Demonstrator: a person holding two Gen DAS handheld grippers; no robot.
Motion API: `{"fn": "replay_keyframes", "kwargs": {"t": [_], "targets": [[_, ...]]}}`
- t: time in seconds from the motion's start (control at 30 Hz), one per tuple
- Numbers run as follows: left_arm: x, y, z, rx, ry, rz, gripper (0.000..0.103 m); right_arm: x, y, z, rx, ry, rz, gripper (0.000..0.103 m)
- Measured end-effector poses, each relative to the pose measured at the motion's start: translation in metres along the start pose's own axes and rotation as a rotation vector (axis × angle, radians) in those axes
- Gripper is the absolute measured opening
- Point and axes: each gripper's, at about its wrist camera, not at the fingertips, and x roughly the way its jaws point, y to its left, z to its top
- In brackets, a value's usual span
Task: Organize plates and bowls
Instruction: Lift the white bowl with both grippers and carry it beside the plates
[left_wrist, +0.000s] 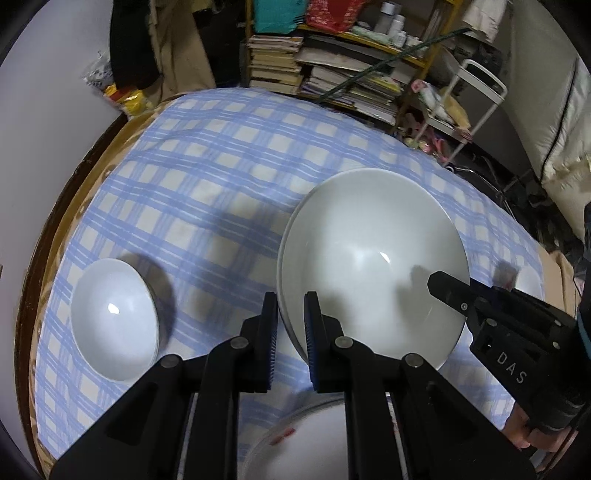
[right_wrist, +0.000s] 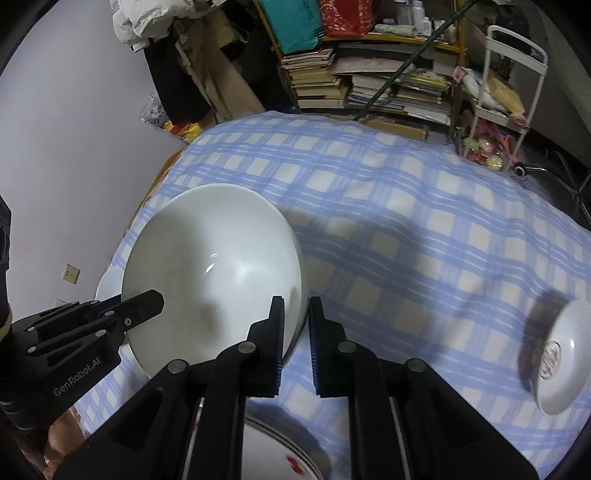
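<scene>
A large white bowl (left_wrist: 369, 258) (right_wrist: 210, 273) hangs tilted above the blue checked cloth, and a second rim shows just under it on one side. My left gripper (left_wrist: 290, 325) (right_wrist: 151, 301) is shut on its near-left rim. Across the bowl, my right gripper (right_wrist: 297, 325) (left_wrist: 443, 291) is shut on the opposite rim. A small white bowl (left_wrist: 114, 321) sits on the cloth to the left. Another small bowl with a red mark inside (right_wrist: 561, 354) lies at the right. A white plate with red marks (left_wrist: 306, 435) (right_wrist: 280, 450) lies below the grippers.
The blue checked cloth (left_wrist: 221, 184) covers a round wooden table (left_wrist: 48, 236) that stands close to a wall on the left. Behind it are stacked books on a yellow shelf (left_wrist: 332, 74) and a white cart (right_wrist: 517, 74). A hand (left_wrist: 528, 432) holds the right gripper.
</scene>
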Motion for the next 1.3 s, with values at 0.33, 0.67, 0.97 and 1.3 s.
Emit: {"fn": "replay_keyframes", "kwargs": {"t": [0.33,0.67,0.97,1.3], "targets": [[0.0,-0.06,-0.031,0.104,0.022,-0.009,0.013,-0.034,-0.042,-0.041,0.022,-0.007,-0.058,0.014],[0.014,-0.111,-0.056,0.131,0.076,-0.04,0.013,-0.054,-0.095,-0.081,0.094,0.008,-0.093,0.014],[0.033,-0.132,-0.08,0.147,0.125,-0.032,0.013,-0.049,-0.123,-0.111,0.167,0.039,-0.104,0.013],[0.037,-0.128,-0.082,0.139,0.135,-0.04,0.009,-0.045,-0.121,-0.126,0.178,-0.003,-0.127,0.011]]}}
